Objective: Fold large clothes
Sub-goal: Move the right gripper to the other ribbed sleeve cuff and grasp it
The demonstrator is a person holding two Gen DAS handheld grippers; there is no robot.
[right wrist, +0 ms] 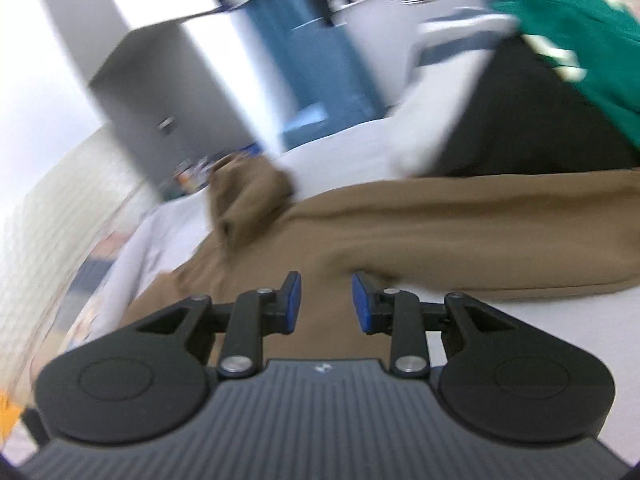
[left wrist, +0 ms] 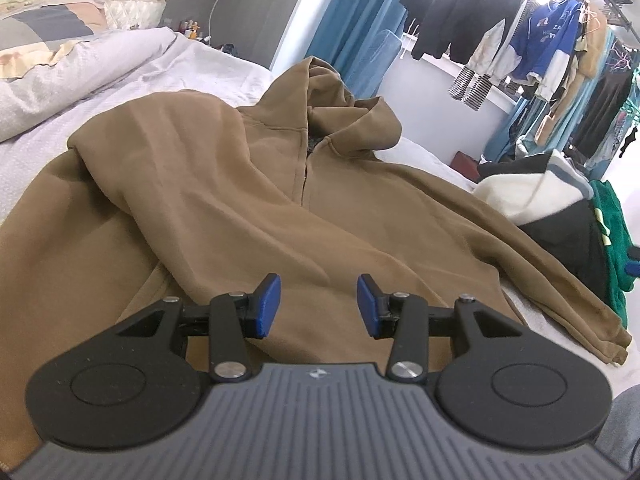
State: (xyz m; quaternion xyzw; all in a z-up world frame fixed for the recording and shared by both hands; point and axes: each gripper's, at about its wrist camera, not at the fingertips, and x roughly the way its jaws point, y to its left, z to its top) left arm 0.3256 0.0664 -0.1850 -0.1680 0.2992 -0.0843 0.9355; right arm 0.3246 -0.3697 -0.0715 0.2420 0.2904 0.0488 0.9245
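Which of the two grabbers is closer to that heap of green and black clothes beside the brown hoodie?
Probably the right. The right gripper hangs open over the brown hoodie, with the clothes heap just past the sleeve. The left gripper, also open, sees that heap far off to its side.

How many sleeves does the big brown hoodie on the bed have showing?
2. On the brown zip-up fleece hoodie, one sleeve stretches out toward the pile of clothes at the right; the other sleeve lies folded across its front.
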